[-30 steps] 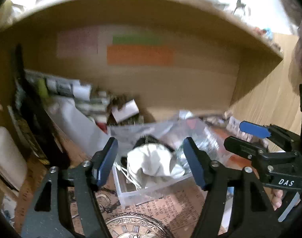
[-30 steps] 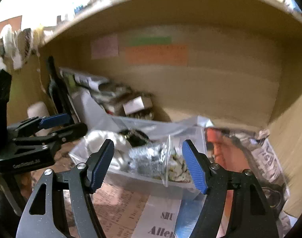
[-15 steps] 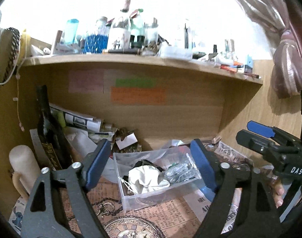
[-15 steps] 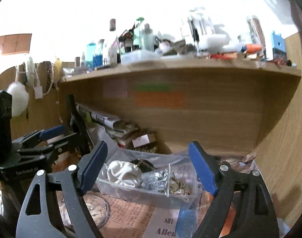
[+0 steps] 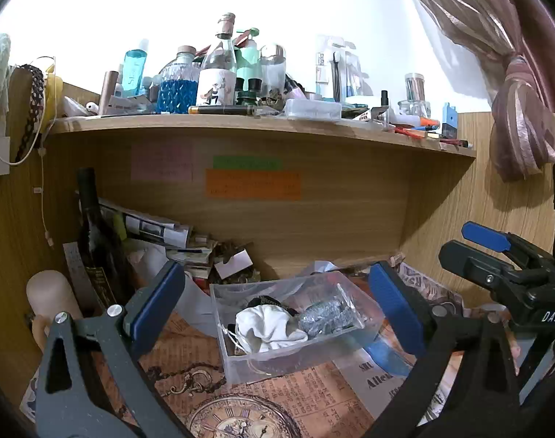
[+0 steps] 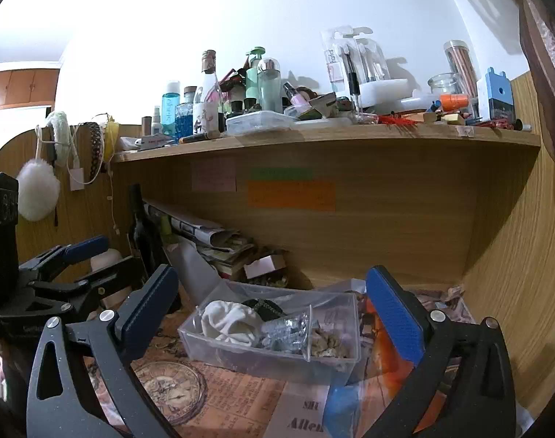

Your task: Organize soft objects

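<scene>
Cloth (image 5: 268, 325) in the bin (image 5: 241, 359) looked light and floppy, best pinched at a bunched fold; both tools (image 5: 277, 306) (image 6: 272, 306) hung released, empty.

A clear plastic bin (image 5: 241, 365) holds a white cloth (image 5: 268, 325) beside a silvery crinkled packet (image 5: 326, 315). Beneath the bin lies brown newsprint-patterned paper (image 5: 277, 394) bearing a clock face. Behind the bin, pink (image 5: 160, 163), green (image 5: 247, 162) and orange (image 5: 253, 184) notes dot the wood-grain backboard (image 5: 350, 204).
</scene>
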A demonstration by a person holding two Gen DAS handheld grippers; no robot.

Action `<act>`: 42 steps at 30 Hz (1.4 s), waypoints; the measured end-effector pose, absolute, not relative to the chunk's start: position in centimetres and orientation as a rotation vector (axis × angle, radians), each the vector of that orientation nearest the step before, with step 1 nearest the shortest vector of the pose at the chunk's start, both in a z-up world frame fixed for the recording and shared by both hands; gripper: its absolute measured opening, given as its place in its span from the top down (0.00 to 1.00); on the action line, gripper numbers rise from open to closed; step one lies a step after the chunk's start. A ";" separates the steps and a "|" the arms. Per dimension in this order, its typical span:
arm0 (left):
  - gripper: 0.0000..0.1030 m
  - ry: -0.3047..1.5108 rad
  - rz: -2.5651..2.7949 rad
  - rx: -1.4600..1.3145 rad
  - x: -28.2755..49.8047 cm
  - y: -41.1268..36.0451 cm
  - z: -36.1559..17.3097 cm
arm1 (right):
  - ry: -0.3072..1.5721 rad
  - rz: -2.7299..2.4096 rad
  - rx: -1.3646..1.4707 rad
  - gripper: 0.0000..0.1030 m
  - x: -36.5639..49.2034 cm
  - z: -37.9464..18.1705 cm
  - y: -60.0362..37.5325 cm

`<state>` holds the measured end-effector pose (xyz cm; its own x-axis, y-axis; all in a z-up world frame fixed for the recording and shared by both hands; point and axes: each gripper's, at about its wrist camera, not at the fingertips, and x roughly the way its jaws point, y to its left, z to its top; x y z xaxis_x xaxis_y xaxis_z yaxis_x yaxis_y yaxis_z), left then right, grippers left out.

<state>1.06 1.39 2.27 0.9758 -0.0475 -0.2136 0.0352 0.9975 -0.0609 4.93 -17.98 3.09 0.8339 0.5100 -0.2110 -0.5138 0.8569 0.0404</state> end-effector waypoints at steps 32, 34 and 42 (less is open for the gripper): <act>0.00 0.237 -0.044 -0.054 1.6 1.4 1.7 | 0.247 0.549 -0.011 0.00 5.5 2.6 -17.8; 0.00 0.238 -0.046 -0.051 1.6 1.4 1.7 | 0.247 0.549 -0.011 0.00 5.5 2.6 -17.8; 0.00 0.238 -0.045 -0.053 1.6 1.3 1.7 | 0.247 0.545 -0.010 0.00 5.4 2.5 -17.6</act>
<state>1.60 1.29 1.69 0.9707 -0.0509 -0.2348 0.0383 0.9976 -0.0576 5.43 -17.60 2.53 0.8265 0.5116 -0.2349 -0.5140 0.8560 0.0555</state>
